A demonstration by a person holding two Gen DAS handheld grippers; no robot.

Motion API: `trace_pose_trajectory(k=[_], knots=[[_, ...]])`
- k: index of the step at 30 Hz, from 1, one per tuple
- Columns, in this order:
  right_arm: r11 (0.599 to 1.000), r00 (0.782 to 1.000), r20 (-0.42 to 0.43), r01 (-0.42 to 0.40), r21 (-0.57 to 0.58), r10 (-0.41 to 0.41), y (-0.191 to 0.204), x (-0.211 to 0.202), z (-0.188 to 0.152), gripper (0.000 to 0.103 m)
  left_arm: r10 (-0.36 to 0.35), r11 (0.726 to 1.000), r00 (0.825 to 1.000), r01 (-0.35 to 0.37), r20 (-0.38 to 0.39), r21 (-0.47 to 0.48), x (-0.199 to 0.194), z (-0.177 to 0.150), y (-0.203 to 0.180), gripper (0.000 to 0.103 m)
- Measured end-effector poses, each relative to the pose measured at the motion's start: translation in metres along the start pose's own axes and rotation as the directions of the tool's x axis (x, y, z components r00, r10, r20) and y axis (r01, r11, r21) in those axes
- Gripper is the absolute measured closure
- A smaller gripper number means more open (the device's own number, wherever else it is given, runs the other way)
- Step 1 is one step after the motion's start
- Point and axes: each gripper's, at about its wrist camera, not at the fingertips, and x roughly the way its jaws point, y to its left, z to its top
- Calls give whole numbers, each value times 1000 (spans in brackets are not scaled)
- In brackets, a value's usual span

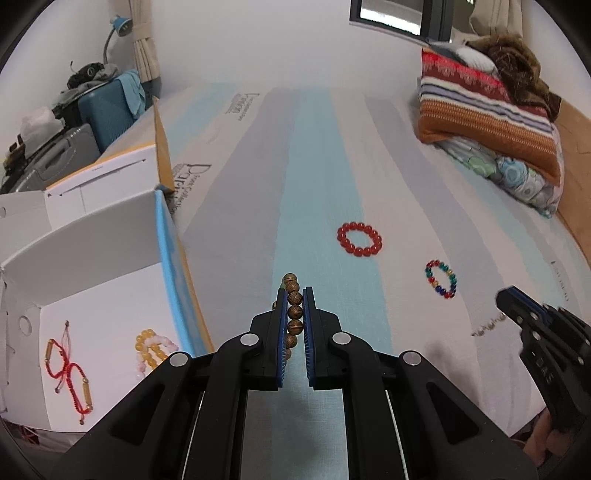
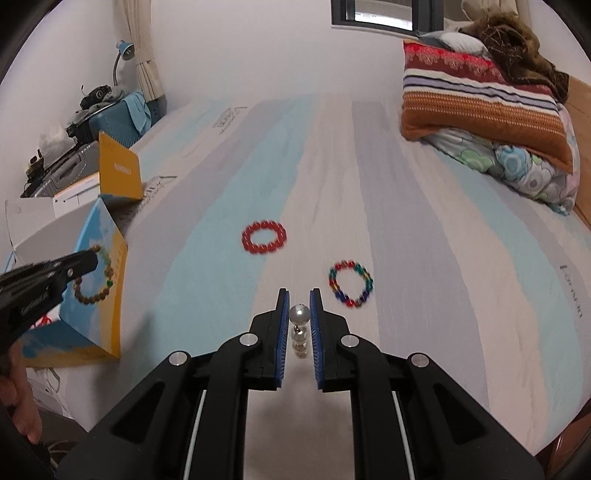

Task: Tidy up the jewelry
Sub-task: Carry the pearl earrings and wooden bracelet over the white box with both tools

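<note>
Wooden bead bracelet point(image 1: 294, 314) dangling, pinched in left gripper point(image 1: 295, 295) near white box point(image 1: 92, 236); pearl strand point(image 2: 300, 328) clamped in right gripper point(image 2: 299, 299). Likely light, limp, slippery; gripping across beads.

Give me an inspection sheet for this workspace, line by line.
Surface: striped bed sheet, blue, grey and white.
Job's things: red bead bracelet and multicoloured bracelet lie on the sheet; red cord bracelet and yellow-pink beads lie in the white box.
Clutter: folded blankets.
Grippers: left gripper shut on wooden bead bracelet; right gripper shut on pearl strand.
Cables: nothing seen.
Surroundings: suitcases, desk lamp, curtain, window.
</note>
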Motion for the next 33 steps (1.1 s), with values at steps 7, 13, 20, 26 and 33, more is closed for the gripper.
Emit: trace_pose_trajectory(k=[7,13,20,26,33], knots=[[1000,1000,27,-9,-27,10,29,-5,26,92,-6,999,999,7,34,-35,-22,7,27,96],[997,999,39,-33,-64,36,66,-6,37,92,16,997,997,-10,79,-81,-45,10,59,96],[990,996,40,-78,-119,83,119,-6,45,92,82,988,992,-68,96,-142,-61,5,108,95],[976,994,55,-84,-201,97,176,-8,48,92,147,973,986,-130,82,-189,-67,-4,155,95],[956,988,38,-136,-262,151,238,-9,46,93,222,948,974,-203,53,-246,-74,-21,209,95]])
